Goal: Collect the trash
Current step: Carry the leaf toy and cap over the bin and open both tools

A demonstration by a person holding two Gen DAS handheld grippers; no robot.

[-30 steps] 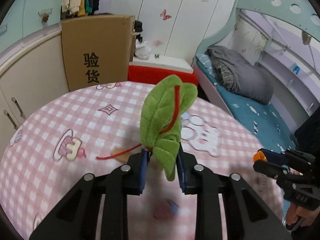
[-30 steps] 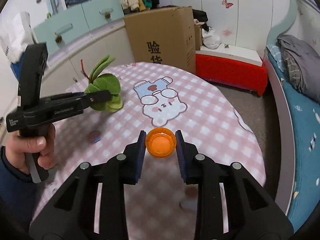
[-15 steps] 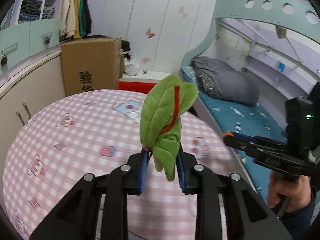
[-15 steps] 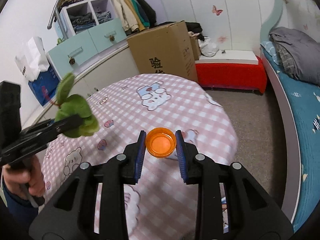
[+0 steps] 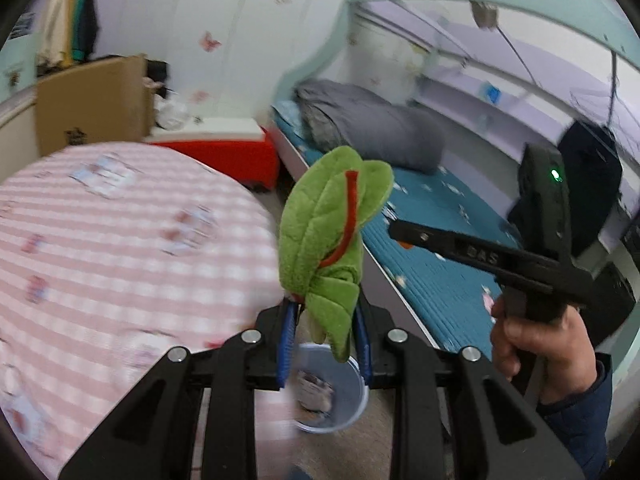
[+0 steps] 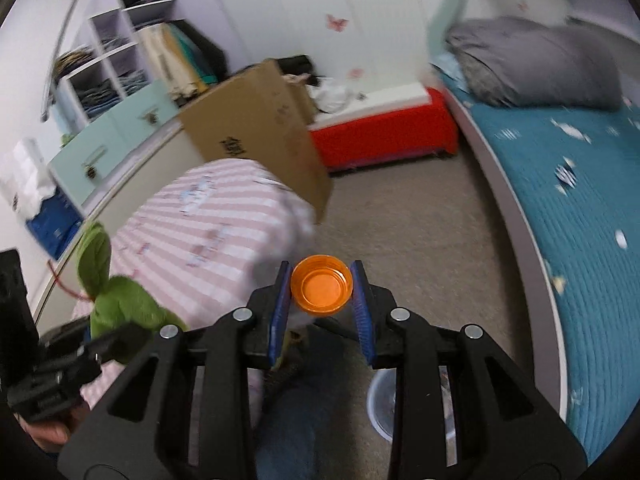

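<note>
Left gripper [image 5: 324, 330] clamping green plush leaf [image 5: 324, 240] by its lower end — held upright, off the pink checked table [image 5: 120, 248]. Right gripper [image 6: 322, 306] pinching orange cap [image 6: 322, 290] between blue pads, well clear of the floor. Carrying both items toward clear bin [image 5: 352, 404], sitting on the carpet beside the table, directly below the left jaws. Judging transport step nearly complete for the leaf. Next: lowering over the bin mouth and releasing, then bringing the cap across — bin [image 6: 380, 404] lying low and right of it.
</note>
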